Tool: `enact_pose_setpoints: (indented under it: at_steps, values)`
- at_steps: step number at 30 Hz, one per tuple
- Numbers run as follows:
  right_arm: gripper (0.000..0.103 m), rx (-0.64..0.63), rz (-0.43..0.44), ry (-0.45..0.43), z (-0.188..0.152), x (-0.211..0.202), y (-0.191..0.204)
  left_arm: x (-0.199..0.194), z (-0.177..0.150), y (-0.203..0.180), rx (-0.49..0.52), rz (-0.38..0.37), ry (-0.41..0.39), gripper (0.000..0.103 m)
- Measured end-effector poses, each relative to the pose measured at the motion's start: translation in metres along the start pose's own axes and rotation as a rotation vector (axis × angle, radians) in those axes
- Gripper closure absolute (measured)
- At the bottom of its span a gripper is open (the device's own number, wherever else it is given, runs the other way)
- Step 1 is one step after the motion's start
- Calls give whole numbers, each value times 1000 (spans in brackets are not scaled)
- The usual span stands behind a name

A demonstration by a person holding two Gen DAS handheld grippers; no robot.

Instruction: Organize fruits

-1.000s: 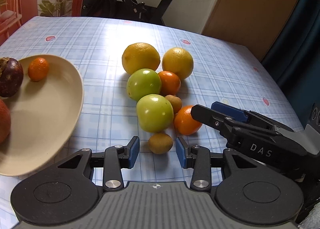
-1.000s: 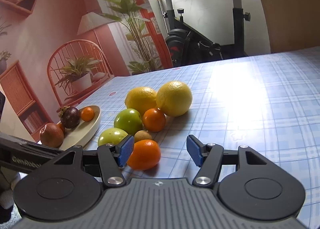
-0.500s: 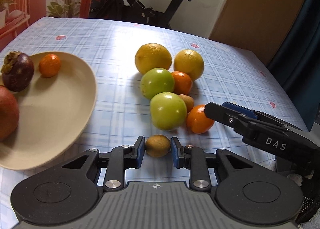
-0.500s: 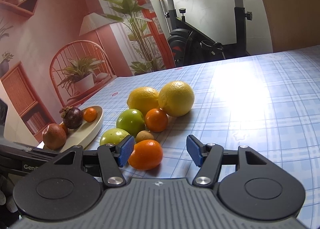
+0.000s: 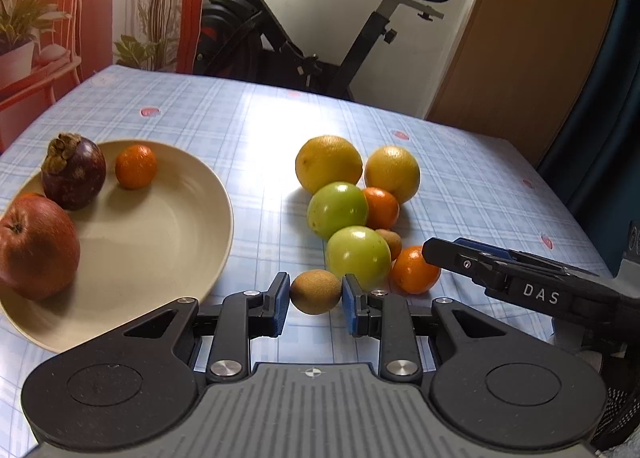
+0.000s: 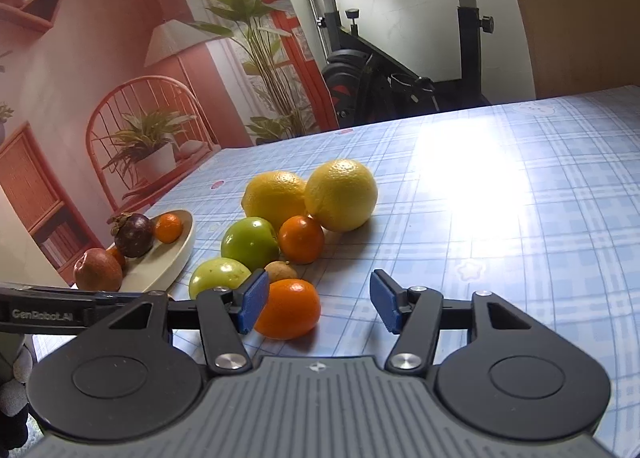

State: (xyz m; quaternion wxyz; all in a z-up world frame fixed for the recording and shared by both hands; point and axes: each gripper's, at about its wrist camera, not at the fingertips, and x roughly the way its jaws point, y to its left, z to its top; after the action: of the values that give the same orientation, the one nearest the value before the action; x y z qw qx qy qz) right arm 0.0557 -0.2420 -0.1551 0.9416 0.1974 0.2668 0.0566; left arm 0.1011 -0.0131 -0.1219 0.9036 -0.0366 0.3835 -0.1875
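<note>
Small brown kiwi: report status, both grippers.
Left gripper shut on small brown kiwi, beside beige plate. Right gripper closing around orange tangerine, far pad clear. Green apple crowds the kiwi.

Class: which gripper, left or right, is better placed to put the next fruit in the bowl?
Left. The left gripper already clamps the kiwi beside the bowl; the right gripper is only closing around an orange.

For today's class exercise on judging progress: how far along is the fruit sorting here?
Done: a mangosteen, apple and small orange lie in the beige bowl. In hand: the left gripper clamps a kiwi; the right gripper is closing around an orange. Left: six more fruits on the table.
</note>
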Motion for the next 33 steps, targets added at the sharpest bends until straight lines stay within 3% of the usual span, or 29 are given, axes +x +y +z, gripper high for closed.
enact_pose_setpoints:
  at_steps: [4,11,16,23,33]
  values:
    - [53,-43,3,25,15,5,10,-3,-1,6,-24,-7,-24,73]
    - [61,-173,-3,198,29,39,32,-8,2,20,-83,-16,-52,73]
    - [63,-117,1,294,33,55,25,-9,-1,26,-107,-32,-63,73]
    - [68,-175,-10,299,31,61,40,-8,-1,34,-129,-41,-56,73]
    - [74,-112,-15,221,28,58,42,-8,-2,39,-149,-32,-54,73]
